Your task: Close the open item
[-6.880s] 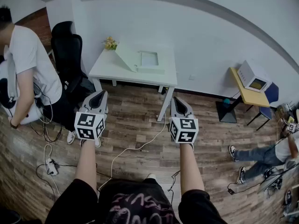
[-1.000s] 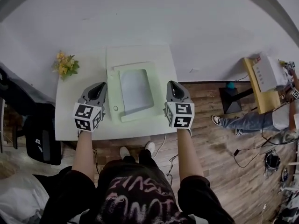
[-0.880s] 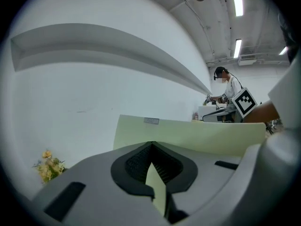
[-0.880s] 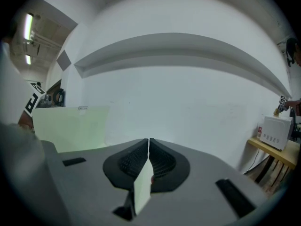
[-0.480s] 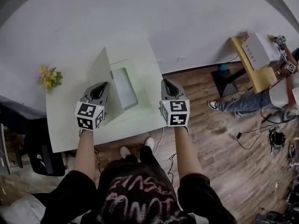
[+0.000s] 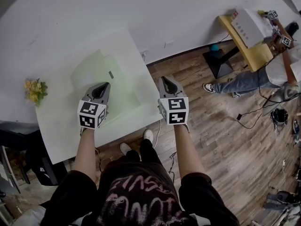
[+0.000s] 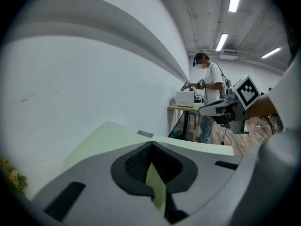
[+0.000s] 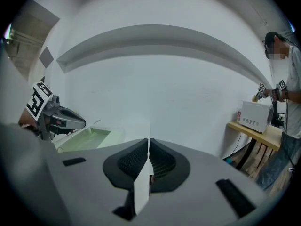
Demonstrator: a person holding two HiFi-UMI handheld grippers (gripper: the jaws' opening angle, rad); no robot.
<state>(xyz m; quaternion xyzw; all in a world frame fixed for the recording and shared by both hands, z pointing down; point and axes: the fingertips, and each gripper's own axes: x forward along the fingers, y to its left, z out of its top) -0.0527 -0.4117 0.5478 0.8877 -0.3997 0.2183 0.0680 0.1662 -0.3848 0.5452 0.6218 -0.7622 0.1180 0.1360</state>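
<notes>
A pale green box (image 6: 123, 100) lies on the white table (image 6: 61, 135) with its lid (image 6: 91, 67) raised. The lid's face carries a small grey label (image 7: 145, 133). My left gripper (image 6: 100, 87) hovers over the box's near left part, jaws shut and empty; in the left gripper view its tips (image 7: 150, 147) point at the lid. My right gripper (image 6: 165, 80) is shut and empty too, held past the table's right edge over the floor. In the right gripper view (image 8: 148, 142) the box's tray (image 8: 84, 138) lies to the left.
A yellow flower bunch (image 6: 34, 89) sits at the table's left. A white wall runs behind the table. To the right, on the wooden floor (image 6: 221, 140), are a yellow side table with a white appliance (image 6: 248, 26), a person (image 6: 277, 65) and cables (image 6: 254, 112).
The head view has swung right, so table and box slid left in frame. Seconds ago I stood well back from the table. Both grippers keep the same shut pose.
</notes>
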